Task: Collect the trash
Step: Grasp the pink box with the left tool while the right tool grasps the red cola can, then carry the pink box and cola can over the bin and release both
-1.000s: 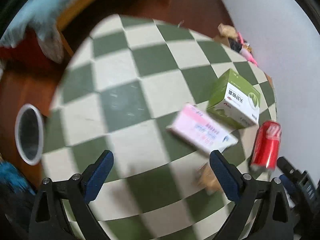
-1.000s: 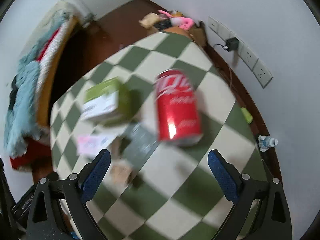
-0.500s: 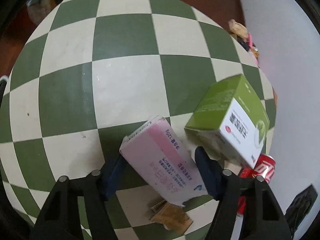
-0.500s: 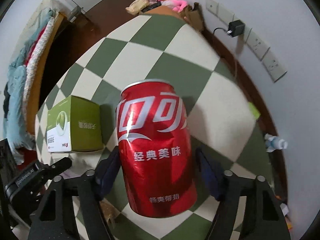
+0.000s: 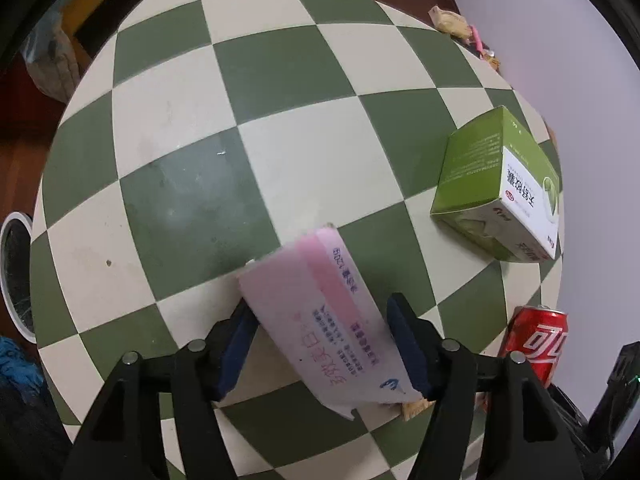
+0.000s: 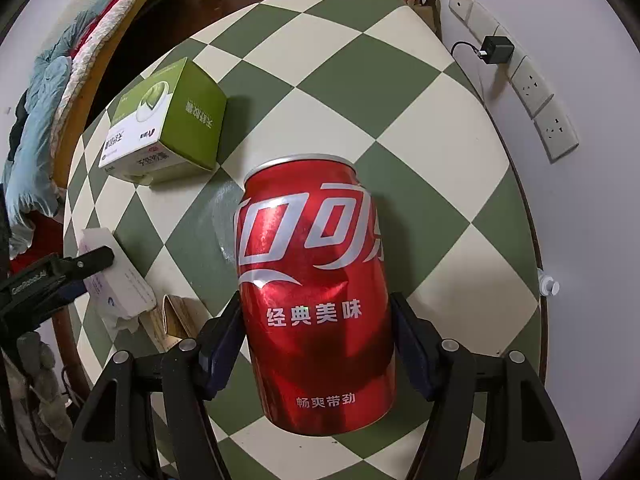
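Checkered green-and-cream tabletop (image 5: 288,152) fills both wrist views. Left hand-held gripper (image 5: 320,344) is pinching a pink box (image 5: 320,320), its blue pads (image 5: 404,344) pressed against the box's two long sides; the box sits tilted, its far end pointing toward 11 o'clock in the left view, with a torn flap at its near end. Whether the box is lifted off the surface cannot be told. Just under its near corner, at 5 o'clock, a scrap of brown cardboard (image 5: 412,408) shows.

Right hand-held gripper (image 6: 316,344) is clamped on a red can (image 6: 316,300), upright between the pads (image 6: 412,356), which squeeze its lower half; the can's side looks slightly dented. In the left view the same can (image 5: 536,344) stands at 4 o'clock near the tabletop's edge.

A green box (image 5: 500,192) rests on the tabletop at 2 o'clock in the left view, well apart from the pink box; in the right view it (image 6: 168,120) lies at 10 o'clock from the can. The pink box (image 6: 116,280) and cardboard (image 6: 176,320) appear at 9 o'clock there, with the left tool's black frame over the box.

Wall sockets (image 6: 532,84) and a black plug (image 6: 496,50) sit at 2 o'clock on the wall. A white-rimmed bin (image 5: 14,276) shows at 9 o'clock in the left view, off the tabletop.
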Demonstrator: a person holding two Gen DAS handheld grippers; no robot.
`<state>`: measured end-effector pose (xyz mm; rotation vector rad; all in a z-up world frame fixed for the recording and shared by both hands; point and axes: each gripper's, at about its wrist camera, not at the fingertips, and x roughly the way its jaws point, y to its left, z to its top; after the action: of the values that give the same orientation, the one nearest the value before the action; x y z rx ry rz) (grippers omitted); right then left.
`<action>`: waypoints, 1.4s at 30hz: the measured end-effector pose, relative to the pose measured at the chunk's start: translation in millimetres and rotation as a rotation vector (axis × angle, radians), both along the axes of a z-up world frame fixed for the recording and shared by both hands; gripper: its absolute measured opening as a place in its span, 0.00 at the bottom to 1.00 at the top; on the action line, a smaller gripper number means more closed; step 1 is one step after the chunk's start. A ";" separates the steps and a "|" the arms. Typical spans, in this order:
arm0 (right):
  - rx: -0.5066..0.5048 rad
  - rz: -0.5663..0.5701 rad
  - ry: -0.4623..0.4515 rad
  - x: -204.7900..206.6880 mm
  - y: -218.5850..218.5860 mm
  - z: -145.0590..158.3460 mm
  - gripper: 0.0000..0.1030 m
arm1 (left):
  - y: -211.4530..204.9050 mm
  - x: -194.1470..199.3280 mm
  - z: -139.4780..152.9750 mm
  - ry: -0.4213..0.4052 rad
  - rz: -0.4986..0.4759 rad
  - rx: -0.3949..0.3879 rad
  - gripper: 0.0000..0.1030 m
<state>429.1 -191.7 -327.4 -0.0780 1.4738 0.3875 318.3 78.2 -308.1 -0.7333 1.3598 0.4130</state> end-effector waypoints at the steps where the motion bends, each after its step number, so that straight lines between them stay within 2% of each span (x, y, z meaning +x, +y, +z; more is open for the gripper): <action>1: -0.009 -0.001 0.001 0.9 2.1 -0.3 0.69 | -2.5 3.3 -0.8 0.020 -0.003 0.020 0.62; 5: -0.024 -0.013 0.011 5.2 8.5 -5.4 0.69 | -15.8 10.4 -1.9 0.061 0.002 0.092 0.62; 6: -0.027 -0.016 0.016 8.1 9.5 -7.7 0.71 | -18.5 10.0 -1.6 0.059 0.003 0.106 0.62; 8: -0.063 -0.008 -0.007 7.8 15.0 -8.9 0.70 | -19.9 14.2 -2.1 0.037 -0.008 0.120 0.53; 11: -0.070 0.001 -0.032 5.1 18.1 -7.8 0.68 | -27.0 10.6 3.8 0.005 -0.033 0.152 0.51; 17: -0.034 -0.003 -0.091 -10.7 13.9 8.6 0.67 | -19.1 -3.8 45.3 -0.098 -0.080 0.253 0.49; 22: 0.027 0.001 -0.156 -32.5 18.9 42.7 0.66 | -8.1 -32.2 89.6 -0.197 -0.110 0.346 0.49; 33: 0.195 0.105 -0.275 -109.0 71.1 142.8 0.66 | 40.2 -120.7 170.1 -0.376 -0.008 0.422 0.49; 38: 0.265 0.181 -0.299 -155.4 120.4 174.2 0.66 | 72.4 -187.1 194.8 -0.394 0.035 0.502 0.49; 42: 0.311 0.264 -0.284 -198.2 178.1 180.9 0.66 | 103.7 -238.4 198.0 -0.367 0.088 0.557 0.49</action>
<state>231.0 -13.6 -146.5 -0.0761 1.1116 0.7837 79.9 181.9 -110.1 -0.3781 0.8115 0.6576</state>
